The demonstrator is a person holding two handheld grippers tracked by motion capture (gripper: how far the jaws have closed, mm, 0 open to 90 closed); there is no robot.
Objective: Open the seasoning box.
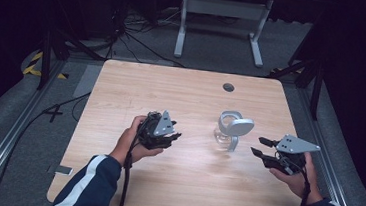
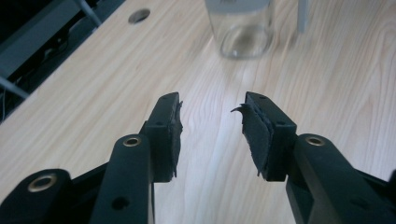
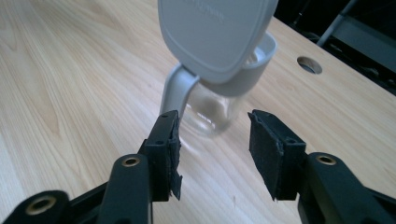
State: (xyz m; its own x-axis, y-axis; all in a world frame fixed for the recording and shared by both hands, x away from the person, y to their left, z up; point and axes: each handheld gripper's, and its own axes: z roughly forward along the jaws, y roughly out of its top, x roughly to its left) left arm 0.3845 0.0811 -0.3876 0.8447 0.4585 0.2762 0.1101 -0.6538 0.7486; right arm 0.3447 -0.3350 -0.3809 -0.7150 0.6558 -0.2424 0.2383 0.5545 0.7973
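**Ann:** Jug point(image 1: 230, 129) stood right of centre on the table point(image 1: 122, 85), upright, glass body clear, grey lid point(image 1: 240, 124) flipped up and tilted toward the right gripper point(image 1: 258, 145). Grey handle ran down its near side.

**Bo:** Sat between the two grippers, touched by neither. Left gripper point(image 1: 175, 135) hovered to its left, held in the left hand point(image 1: 135, 141), grey plate on top, jaws aimed at the jug.

**Ann:** Checked the left gripper view: jaws point(image 2: 212, 133) stood apart, bare wood between the pads point(image 2: 173, 135), nothing gripped. Frayed edge on the right pad. Jug base point(image 2: 243, 32) sat well ahead, up top.

**Bo:** Same story on the other side. Right hand point(image 1: 294, 180) held its gripper near the table's right edge, tips pointed left at the jug, apart from it.

**Ann:** Right gripper view confirmed it: jaws point(image 3: 215, 140) spread wide, empty, jug point(image 3: 210, 107) just ahead and framed between them. Lid point(image 3: 212, 32) loomed overhead, handle point(image 3: 175, 93) dropped close by the left jaw. Could not tell whether that jaw brushed the handle.

**Bo:** Round hole point(image 1: 228, 87) in the tabletop lay beyond the jug, toward the far edge. Caught it in both gripper views too point(image 2: 138, 16) point(image 3: 309, 65).

**Ann:** Blue sleeve with a white stripe point(image 1: 86, 182) came in bottom left. Cables point(image 1: 126, 188) trailed down from each gripper.
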